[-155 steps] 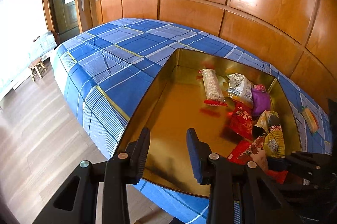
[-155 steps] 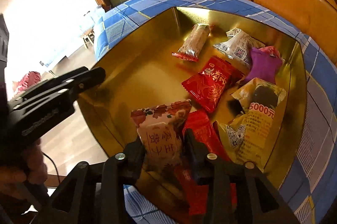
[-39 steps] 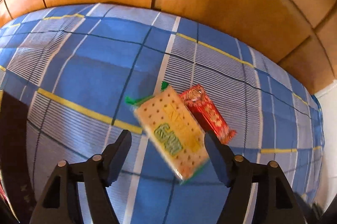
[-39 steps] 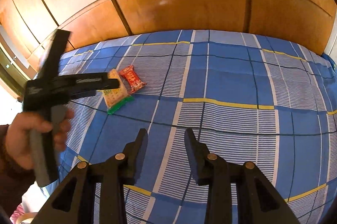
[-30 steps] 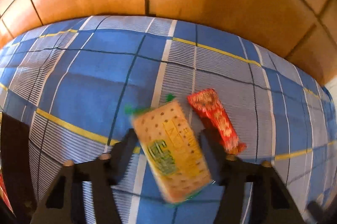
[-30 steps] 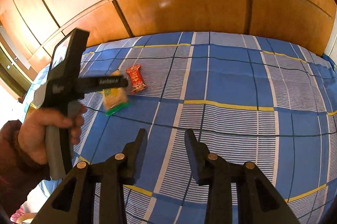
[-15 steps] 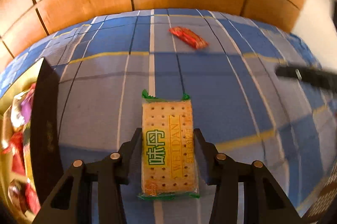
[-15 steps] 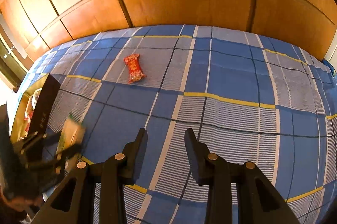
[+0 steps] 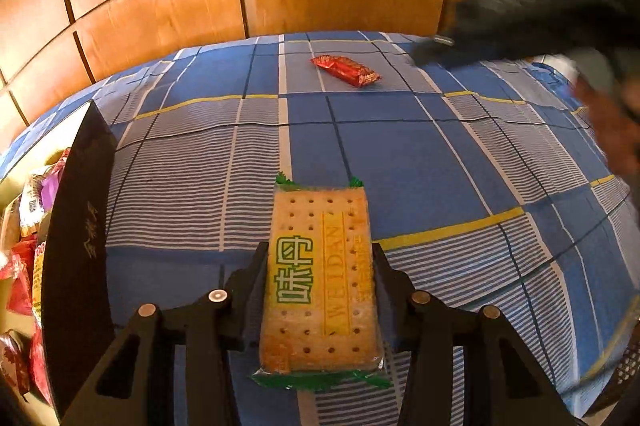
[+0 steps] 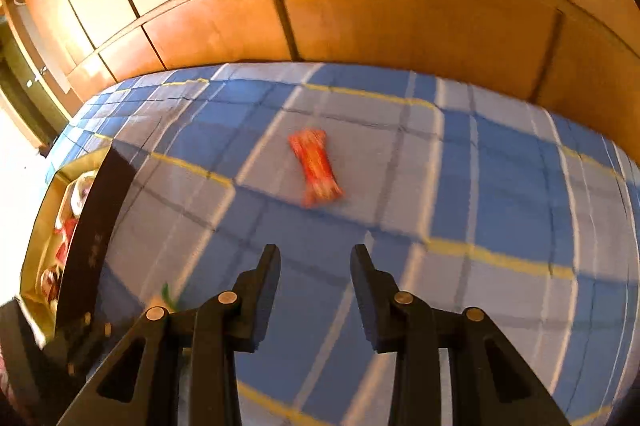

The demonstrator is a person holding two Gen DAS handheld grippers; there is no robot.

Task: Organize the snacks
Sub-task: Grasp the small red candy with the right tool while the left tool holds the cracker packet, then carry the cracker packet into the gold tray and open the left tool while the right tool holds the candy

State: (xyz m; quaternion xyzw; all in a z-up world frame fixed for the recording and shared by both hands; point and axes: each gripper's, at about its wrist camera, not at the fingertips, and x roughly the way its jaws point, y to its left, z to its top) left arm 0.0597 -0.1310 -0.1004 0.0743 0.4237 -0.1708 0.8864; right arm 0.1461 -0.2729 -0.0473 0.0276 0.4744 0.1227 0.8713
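Cracker packet (image 9: 320,282), lower centre of frame: light, stiff, brittle, slick-wrapped; left gripper (image 9: 320,290) clenched across long edges; right gripper (image 10: 316,290) released, empty.

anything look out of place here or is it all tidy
One thing stands out: a red snack packet lies alone on the blue plaid cloth, far from the gold tin where the other snacks sit. The cracker pack is also outside the tin, but it is gripped in the left gripper. Nothing looks spilled or torn.
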